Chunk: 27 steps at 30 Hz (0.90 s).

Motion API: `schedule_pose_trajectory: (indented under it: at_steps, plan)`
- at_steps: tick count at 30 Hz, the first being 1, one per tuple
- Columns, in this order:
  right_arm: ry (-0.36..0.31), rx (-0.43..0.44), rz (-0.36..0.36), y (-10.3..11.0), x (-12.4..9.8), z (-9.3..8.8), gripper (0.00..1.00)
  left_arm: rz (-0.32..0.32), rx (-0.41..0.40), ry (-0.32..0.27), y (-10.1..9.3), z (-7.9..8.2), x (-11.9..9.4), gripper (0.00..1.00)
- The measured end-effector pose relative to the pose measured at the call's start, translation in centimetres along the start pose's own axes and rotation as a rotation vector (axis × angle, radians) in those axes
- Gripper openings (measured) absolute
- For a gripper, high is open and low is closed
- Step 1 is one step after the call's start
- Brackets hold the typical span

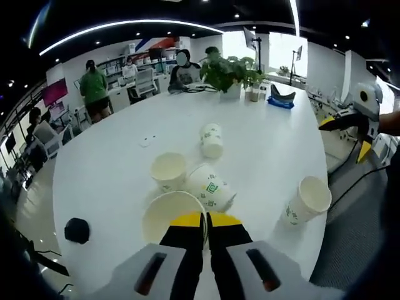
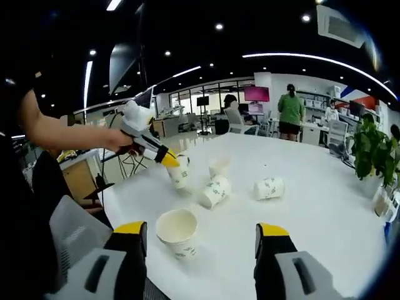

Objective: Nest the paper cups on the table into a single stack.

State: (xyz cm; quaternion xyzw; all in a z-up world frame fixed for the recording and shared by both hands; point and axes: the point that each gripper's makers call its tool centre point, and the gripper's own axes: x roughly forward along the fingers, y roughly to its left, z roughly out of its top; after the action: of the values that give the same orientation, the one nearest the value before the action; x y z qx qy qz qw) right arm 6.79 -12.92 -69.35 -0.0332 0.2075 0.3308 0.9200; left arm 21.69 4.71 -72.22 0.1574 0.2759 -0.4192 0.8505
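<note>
My left gripper (image 1: 204, 225) is shut on the rim of a white paper cup (image 1: 167, 215) just above the round white table (image 1: 100, 181). From the right gripper view this gripper (image 2: 167, 160) holds that cup (image 2: 180, 176) tilted near the table's left edge. Just beyond stand an upright cup (image 1: 169, 170) and a cup lying on its side (image 1: 212, 189); another lies further off (image 1: 211, 140). My right gripper (image 2: 201, 230) is open, with an upright cup (image 2: 177, 232) just ahead between its jaws. That cup (image 1: 307, 200) stands near the table's right edge, below the right gripper (image 1: 345, 139).
A potted plant (image 1: 228, 74) and a blue object (image 1: 280, 100) stand at the far end of the table. A black round object (image 1: 77, 230) lies near the left edge. People stand and sit at desks behind. The plant (image 2: 372, 150) is on the right.
</note>
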Motion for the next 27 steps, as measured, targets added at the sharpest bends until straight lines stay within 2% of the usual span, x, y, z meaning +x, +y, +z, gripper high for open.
schedule_pose_trajectory:
  at_steps: [8, 10, 19, 27]
  plan:
    - [0.003, -0.031, 0.012, 0.3, 0.3, 1.9, 0.64, -0.01, 0.024, -0.035, -2.4, 1.4, -2.3, 0.0]
    - [0.004, -0.033, 0.017, 0.4, 0.3, 2.3, 0.62, -0.016, 0.037, -0.045, -3.6, 2.1, -3.0, 0.0]
    - [-0.013, -0.022, 0.028, 0.5, 0.6, 4.5, 0.53, -0.056, 0.122, -0.065, -7.7, 3.8, -4.7, 0.0]
    - [-0.013, -0.052, 0.041, 0.7, 1.0, 6.5, 0.45, -0.088, 0.224, -0.062, -11.1, 5.4, -5.9, 0.0]
